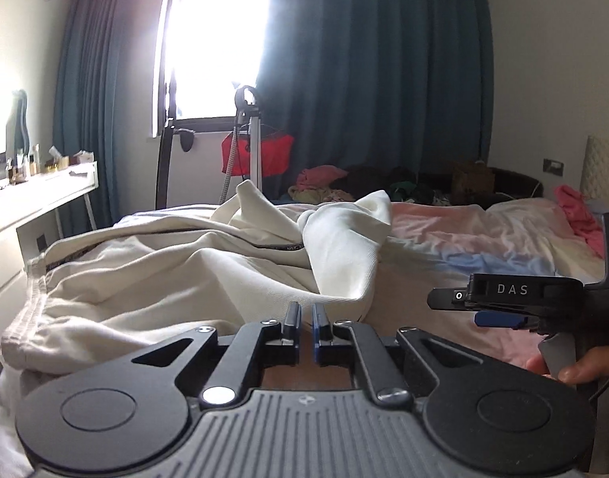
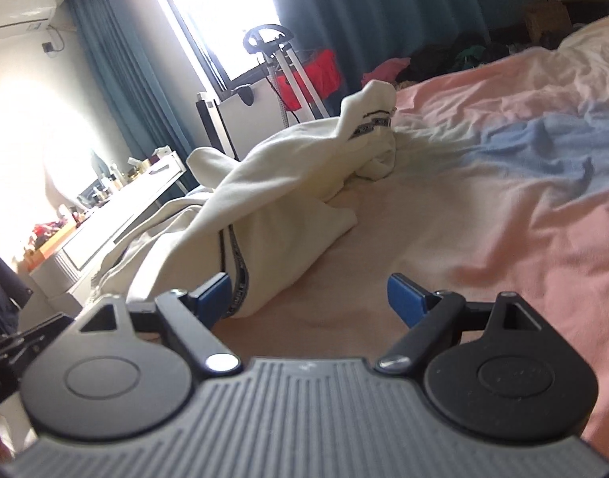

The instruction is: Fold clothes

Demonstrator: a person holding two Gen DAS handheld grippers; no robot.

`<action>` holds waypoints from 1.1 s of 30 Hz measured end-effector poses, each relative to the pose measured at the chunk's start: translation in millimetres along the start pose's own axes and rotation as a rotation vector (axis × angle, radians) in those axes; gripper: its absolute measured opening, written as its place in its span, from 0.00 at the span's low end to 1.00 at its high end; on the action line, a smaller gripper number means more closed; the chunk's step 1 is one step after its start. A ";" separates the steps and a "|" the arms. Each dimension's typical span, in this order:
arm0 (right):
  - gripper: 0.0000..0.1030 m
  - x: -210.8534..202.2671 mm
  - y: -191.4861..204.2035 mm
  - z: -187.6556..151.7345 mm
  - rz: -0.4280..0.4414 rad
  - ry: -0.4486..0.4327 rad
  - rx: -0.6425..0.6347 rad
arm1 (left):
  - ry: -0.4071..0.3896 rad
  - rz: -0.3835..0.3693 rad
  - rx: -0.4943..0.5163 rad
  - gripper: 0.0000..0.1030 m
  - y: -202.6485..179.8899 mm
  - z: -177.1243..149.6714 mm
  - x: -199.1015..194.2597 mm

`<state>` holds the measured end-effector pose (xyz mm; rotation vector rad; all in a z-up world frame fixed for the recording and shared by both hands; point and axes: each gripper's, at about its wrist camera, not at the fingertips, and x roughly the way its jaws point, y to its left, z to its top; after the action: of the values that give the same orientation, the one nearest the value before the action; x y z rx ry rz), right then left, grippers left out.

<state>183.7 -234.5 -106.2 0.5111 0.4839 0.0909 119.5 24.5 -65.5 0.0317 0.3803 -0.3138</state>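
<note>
Two grippers work one crumpled cream cotton garment with a black-striped trim [image 2: 264,207], lying on the pink-and-blue bedsheet [image 2: 484,199]. Left gripper [image 1: 303,318] is nearly pressed together, apparently empty; right gripper [image 2: 308,298] is spread wide beside the hem. Best to pinch corners, then pull flat.

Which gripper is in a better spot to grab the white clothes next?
Probably the right gripper. It is open, and its left finger sits right at the edge of the cream garment on the bed. The left gripper is nearly shut, gripping nothing, so it would have to open first.
</note>
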 end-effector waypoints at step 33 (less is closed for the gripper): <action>0.71 242.6 -20.2 225.8 -0.139 -0.057 0.148 | 0.129 0.268 -0.370 0.80 121.4 -12.2 89.7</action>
<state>502.7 -304.2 -46.3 0.6221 0.4709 -0.0938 231.4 114.7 -113.4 -0.2587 0.5514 0.0268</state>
